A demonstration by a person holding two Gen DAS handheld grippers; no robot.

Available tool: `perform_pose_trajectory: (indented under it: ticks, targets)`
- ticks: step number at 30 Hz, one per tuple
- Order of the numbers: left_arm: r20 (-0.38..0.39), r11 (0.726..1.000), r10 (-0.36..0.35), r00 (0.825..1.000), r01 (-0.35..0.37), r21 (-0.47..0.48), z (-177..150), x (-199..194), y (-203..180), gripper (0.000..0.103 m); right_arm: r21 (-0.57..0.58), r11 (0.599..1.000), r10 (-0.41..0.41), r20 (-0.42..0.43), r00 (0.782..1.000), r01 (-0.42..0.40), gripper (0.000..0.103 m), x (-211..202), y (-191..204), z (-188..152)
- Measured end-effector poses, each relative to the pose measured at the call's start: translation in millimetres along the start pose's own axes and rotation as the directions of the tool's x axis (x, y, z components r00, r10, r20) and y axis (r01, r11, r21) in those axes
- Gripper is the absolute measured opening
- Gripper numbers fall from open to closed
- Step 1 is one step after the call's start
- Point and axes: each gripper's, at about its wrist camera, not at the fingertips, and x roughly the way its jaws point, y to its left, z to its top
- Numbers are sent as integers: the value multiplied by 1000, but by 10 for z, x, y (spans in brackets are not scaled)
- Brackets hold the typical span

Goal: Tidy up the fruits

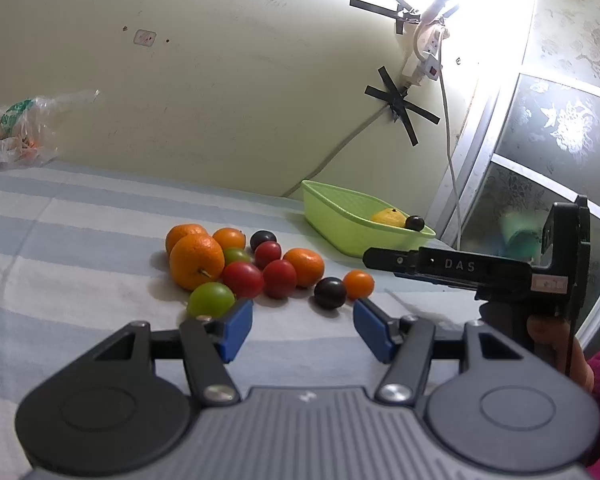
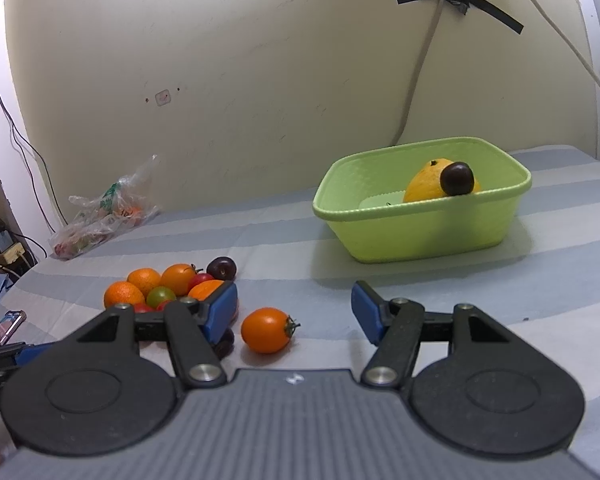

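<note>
Both grippers' jaws stand wide, holding nothing. Only the left wrist view shows the right gripper [image 1: 370,258] at 3 o'clock; only the right shows the green basket [image 2: 412,236] whole, at 1 o'clock.

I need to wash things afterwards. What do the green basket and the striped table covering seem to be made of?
The green basket looks like moulded plastic: one smooth, slightly glossy piece with a rolled rim and a textured inner wall. The striped covering looks like woven cloth: matt, with soft creases. Neither is certain from looks alone.
</note>
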Motion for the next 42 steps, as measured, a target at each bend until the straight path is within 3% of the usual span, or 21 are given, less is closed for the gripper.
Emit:
perform_pose_trajectory:
  ticks: [28, 42]
  targets:
    - [-10, 999, -5, 1000, 5, -36, 19, 11, 55, 57, -23, 1000, 7, -26, 1000, -8, 66, 62, 31, 0]
    - [-14, 988, 12, 1000, -14, -151, 59, 2, 250, 57, -116, 991, 56, -50, 997, -62, 66, 81, 164, 2]
